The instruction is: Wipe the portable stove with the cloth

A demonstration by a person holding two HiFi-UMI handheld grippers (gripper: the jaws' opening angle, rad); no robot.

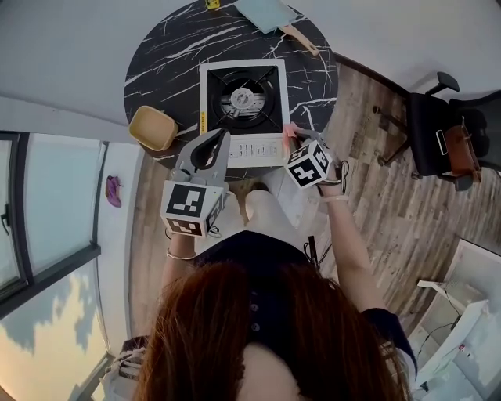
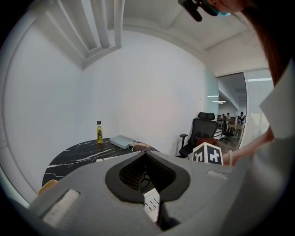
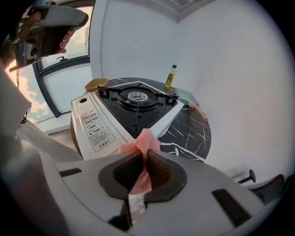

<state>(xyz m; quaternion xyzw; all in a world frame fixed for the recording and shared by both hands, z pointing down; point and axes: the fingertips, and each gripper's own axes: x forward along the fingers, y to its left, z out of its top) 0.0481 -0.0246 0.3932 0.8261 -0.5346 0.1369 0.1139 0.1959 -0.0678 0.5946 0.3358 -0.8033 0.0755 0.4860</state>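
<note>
A white portable stove (image 1: 259, 149) with a black burner top stands on the round black marble table (image 1: 164, 55). Its labelled front panel faces me. My right gripper (image 1: 298, 138) is shut on a pink cloth (image 1: 290, 129) at the stove's front right corner. In the right gripper view the cloth (image 3: 145, 140) bunches out past the jaws (image 3: 144, 155), just short of the stove's corner (image 3: 101, 124). My left gripper (image 1: 221, 140) hovers at the stove's front left edge, shut on nothing. In the left gripper view its jaws (image 2: 146, 155) meet at the tips, and the stove's panel (image 2: 151, 203) shows beneath.
A tan bowl (image 1: 153, 128) sits on the table left of the stove. A yellow oil bottle (image 2: 99, 132) and a teal board (image 1: 266, 13) lie at the far side. A black office chair (image 1: 438, 133) stands on the wood floor at right. Glass panels run along the left.
</note>
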